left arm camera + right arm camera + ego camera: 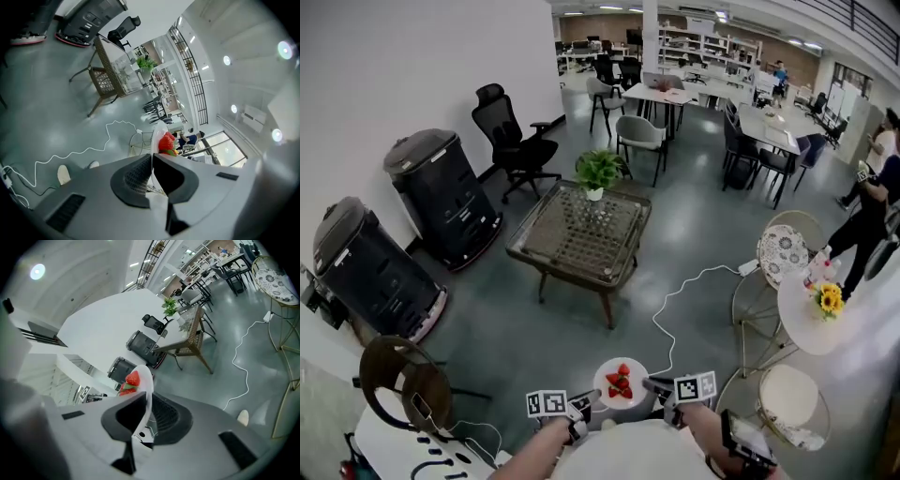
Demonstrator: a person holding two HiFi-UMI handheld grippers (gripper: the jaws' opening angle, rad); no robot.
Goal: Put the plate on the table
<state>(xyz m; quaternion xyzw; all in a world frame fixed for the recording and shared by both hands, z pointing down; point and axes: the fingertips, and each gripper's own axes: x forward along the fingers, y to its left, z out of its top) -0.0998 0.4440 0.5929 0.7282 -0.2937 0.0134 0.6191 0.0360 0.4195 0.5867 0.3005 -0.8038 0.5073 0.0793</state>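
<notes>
Open-plan office — desks [769, 127], swivel chair [511, 141]

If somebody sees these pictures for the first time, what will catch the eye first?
First, the white plate of red strawberries at the bottom centre of the head view, pinched at its edges by the left claw and the right claw. Next, the wicker table in the middle of the floor, with a potted plant at its far edge.

The plate [603, 385] looks smooth and glossy, the table [572, 236] woven wicker, the floor [694, 225] polished.
</notes>
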